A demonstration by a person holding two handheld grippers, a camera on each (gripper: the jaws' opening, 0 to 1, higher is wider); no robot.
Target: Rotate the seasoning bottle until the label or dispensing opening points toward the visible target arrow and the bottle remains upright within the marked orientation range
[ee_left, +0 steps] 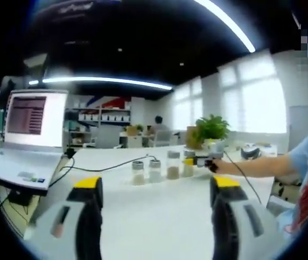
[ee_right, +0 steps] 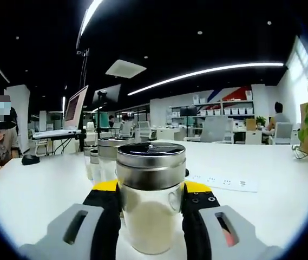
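My right tool [ee_right: 151,203] clamps the upright seasoning bottle [ee_right: 150,200] on the white bench [ee_right: 262,216], while my left tool [ee_left: 156,192] hangs wide.

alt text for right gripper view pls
The right gripper clamps an upright seasoning bottle with a metal lid and pale contents on a white table. More bottles stand in a row behind it.

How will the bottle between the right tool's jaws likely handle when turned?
The bottle looks like smooth clear glass with a metal lid, so probably rigid but slippery. It seems nearly full of pale seasoning, likely bottom-heavy and stable. Being round, it should turn easily.
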